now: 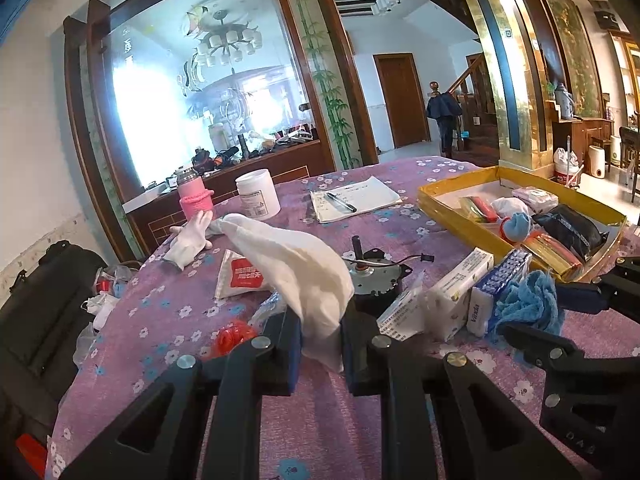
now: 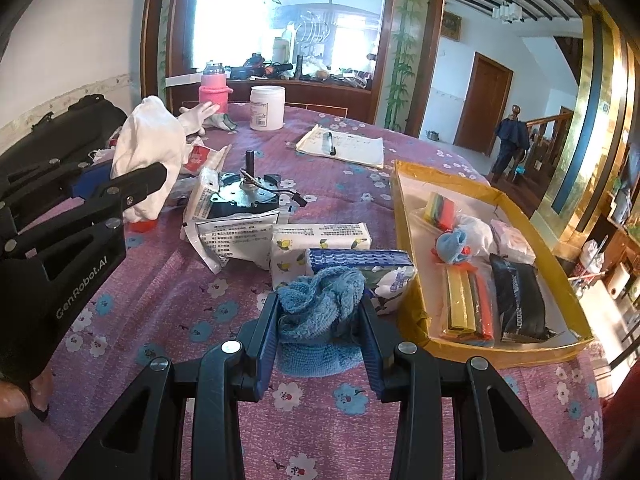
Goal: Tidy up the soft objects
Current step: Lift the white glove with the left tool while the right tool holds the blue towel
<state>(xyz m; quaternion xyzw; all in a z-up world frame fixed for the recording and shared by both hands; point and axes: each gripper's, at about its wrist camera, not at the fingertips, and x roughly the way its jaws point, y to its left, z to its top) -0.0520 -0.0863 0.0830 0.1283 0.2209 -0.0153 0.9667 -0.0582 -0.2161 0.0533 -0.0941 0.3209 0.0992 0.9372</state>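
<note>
left gripper [image 1: 320, 344] pinching white cloth [image 1: 296, 272], lifted off the table [image 1: 160, 312]. right gripper [image 2: 320, 320] clamped on blue towel [image 2: 320, 296]; tray [image 2: 404, 200] at two o'clock.

Seen from the right wrist, bare tabletop [image 2: 152, 280] lies open from 7 to 9 o'clock. Tissue packs [image 2: 320, 246] and a small motor [image 2: 244, 196] block 12 o'clock. The yellow-rimmed tray [image 2: 404, 216] walls off 2 to 4 o'clock.
</note>
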